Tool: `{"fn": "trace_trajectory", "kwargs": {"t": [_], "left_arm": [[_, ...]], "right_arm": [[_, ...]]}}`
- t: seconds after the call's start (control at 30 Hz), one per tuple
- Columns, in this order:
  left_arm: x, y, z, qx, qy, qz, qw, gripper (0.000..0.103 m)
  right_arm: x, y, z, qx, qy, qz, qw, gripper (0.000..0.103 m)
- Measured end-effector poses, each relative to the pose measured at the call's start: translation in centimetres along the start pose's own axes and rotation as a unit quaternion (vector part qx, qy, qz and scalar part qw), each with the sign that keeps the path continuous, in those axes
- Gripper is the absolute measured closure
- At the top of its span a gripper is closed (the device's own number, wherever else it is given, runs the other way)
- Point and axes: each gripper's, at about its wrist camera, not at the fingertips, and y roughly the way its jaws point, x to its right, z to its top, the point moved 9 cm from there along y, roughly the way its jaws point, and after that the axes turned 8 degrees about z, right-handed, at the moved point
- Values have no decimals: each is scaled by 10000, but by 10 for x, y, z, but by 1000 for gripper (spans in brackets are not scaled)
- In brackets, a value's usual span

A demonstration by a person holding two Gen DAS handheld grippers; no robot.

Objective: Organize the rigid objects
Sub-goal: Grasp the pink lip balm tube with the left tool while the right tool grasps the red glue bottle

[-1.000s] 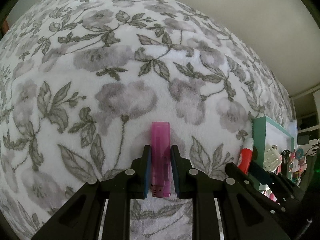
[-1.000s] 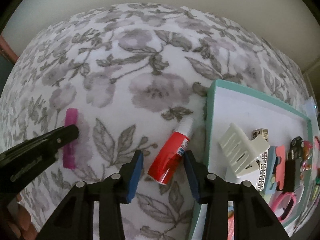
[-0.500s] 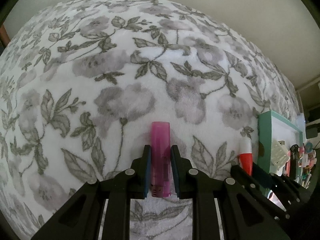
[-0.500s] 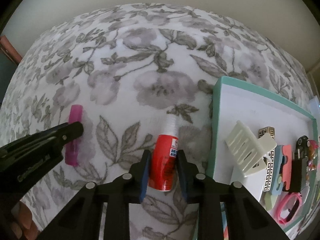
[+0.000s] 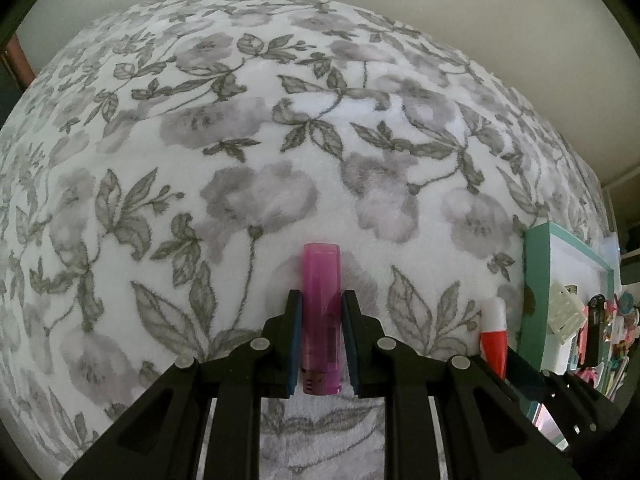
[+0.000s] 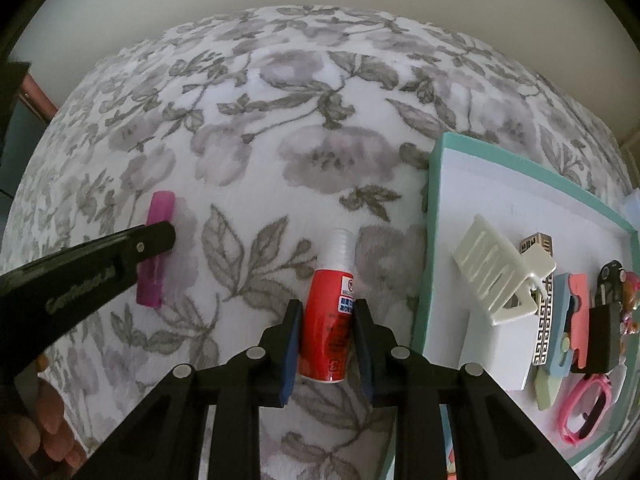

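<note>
A translucent pink lighter (image 5: pixel 321 312) stands lengthwise between the blue pads of my left gripper (image 5: pixel 320 300), which is shut on it over the floral blanket. The same lighter (image 6: pixel 156 248) shows at the left of the right wrist view, with the left gripper's black finger (image 6: pixel 152 240) across it. My right gripper (image 6: pixel 326 308) is shut on a small red bottle with a white cap (image 6: pixel 332 312); its pads press both sides. That bottle (image 5: pixel 495 336) also appears at the lower right of the left wrist view.
A teal-rimmed white tray (image 6: pixel 436 216) lies to the right on the blanket (image 6: pixel 312 152), holding a cream hair claw (image 6: pixel 496 272), a patterned clip, blue and coral pieces, a black clip and pink glasses (image 6: pixel 588 412). A person's fingers (image 6: pixel 48 436) show at the lower left.
My right gripper's jaws closed from wide apart onto the red bottle, which turned from slanted to upright between them. The left gripper kept its hold on the lighter.
</note>
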Motion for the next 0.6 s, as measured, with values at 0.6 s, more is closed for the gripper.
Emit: {"fn": "trace_trajectory", "kwargs": {"t": [0.6], "left_arm": [[0,-49,9,462,-37,133,9988,83]], "right_arm": [[11,-48,-6,350,65,375,9987,77]]}}
